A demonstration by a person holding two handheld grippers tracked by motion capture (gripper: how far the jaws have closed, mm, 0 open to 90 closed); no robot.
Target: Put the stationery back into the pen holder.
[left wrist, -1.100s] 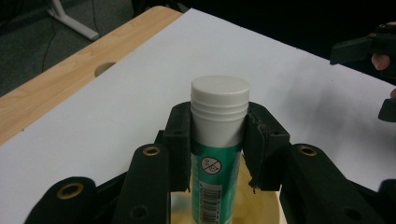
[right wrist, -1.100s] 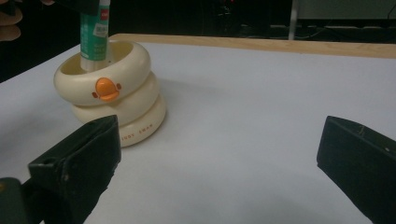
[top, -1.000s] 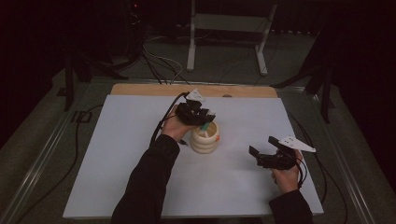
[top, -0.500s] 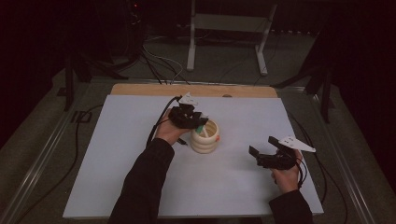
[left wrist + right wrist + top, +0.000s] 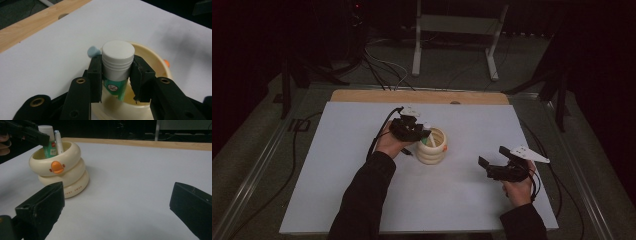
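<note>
The green tube (image 5: 113, 86), white cap up, stands in the duck cup (image 5: 431, 145) mid-tabletop (image 5: 337, 200), pinched at the cap by the left claw (image 5: 116, 75), and a skewed pull could tip the cup; the right claw (image 5: 496, 167) rests wide apart, empty.

The duck-shaped holder (image 5: 60, 170) looks like glossy cream plastic or glazed ceramic, smooth, with an orange beak. The glue stick (image 5: 117, 63) has a matt white ribbed plastic cap over a shiny green body. The left gripper (image 5: 116, 75) is matt black plastic, its pads rough at the edges, with brass-coloured eyelets. The counter (image 5: 362, 200) has a smooth matt white top; the far strip (image 5: 422, 96) is bare wood.
</note>
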